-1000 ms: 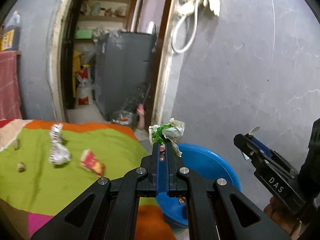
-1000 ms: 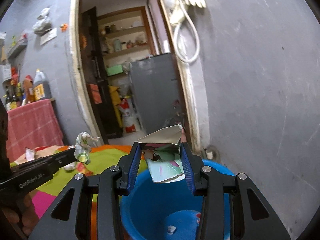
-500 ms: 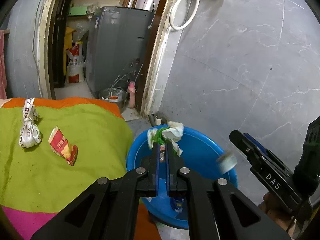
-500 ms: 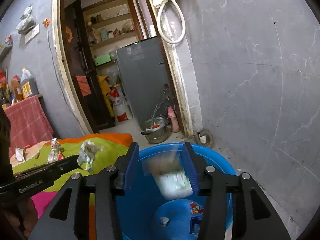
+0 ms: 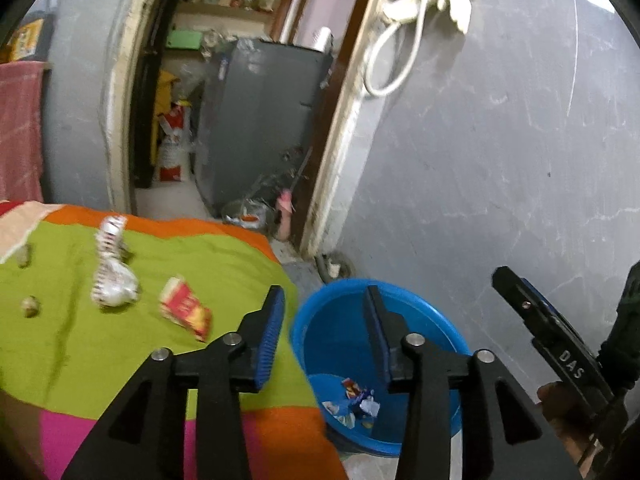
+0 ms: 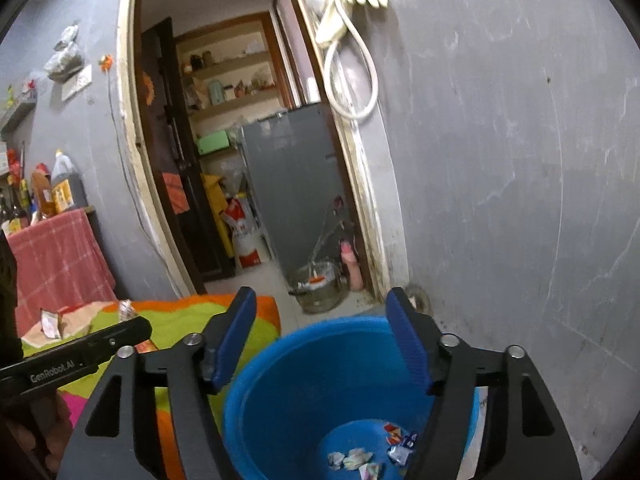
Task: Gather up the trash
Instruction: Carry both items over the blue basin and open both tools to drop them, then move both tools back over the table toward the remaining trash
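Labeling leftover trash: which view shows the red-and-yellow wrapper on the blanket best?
Left wrist view: the red-and-yellow wrapper lies in the open on the green blanket, slightly blurred. In the right wrist view only a small sliver of what may be it shows behind the other tool, too little to identify.

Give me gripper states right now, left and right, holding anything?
Left gripper: jaws opening, nothing between them, above the blue bucket.
Right gripper: jaws opening, empty, over the same bucket; crumpled wrappers lie at its bottom.

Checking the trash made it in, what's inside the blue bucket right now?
Several crumpled wrappers lie on the bottom of the blue bucket. The right gripper's finger covers part of the bottom.
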Action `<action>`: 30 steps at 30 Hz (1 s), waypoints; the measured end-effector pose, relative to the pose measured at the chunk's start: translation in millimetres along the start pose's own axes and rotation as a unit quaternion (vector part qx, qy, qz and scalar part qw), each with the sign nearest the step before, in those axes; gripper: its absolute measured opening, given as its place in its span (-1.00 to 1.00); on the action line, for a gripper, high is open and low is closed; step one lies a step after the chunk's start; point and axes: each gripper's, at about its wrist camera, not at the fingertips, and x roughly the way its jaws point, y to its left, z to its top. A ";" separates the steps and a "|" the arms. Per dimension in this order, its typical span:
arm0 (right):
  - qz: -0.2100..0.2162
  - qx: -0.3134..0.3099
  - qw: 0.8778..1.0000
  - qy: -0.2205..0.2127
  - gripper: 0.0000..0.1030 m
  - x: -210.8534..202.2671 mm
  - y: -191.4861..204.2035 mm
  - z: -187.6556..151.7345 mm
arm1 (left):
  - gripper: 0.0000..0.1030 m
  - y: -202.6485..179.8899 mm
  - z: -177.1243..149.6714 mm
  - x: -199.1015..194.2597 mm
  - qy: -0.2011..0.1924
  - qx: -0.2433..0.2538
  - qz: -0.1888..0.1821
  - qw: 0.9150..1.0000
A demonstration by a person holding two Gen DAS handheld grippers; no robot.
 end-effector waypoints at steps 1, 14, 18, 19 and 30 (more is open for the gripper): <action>0.002 -0.002 1.000 -0.003 0.44 -2.3 3.0 2.0 | -0.01 3.9 2.3 -9.0 -0.010 -0.004 0.008 1.000; 0.075 -0.026 0.996 -0.046 1.00 -35.4 74.2 25.0 | 0.92 66.7 9.1 -121.4 -0.120 -0.039 0.129 0.983; 0.096 -0.025 0.993 -0.062 1.00 -43.1 99.6 24.7 | 0.94 85.1 4.7 -147.2 -0.135 -0.037 0.166 0.976; 0.100 -0.024 0.993 -0.064 1.00 -43.9 103.9 24.9 | 0.94 91.3 4.0 -154.8 -0.139 -0.036 0.176 0.974; 0.149 -0.054 0.985 -0.075 1.00 -44.9 159.9 8.7 | 0.94 147.8 -18.6 -194.6 -0.156 -0.063 0.236 0.957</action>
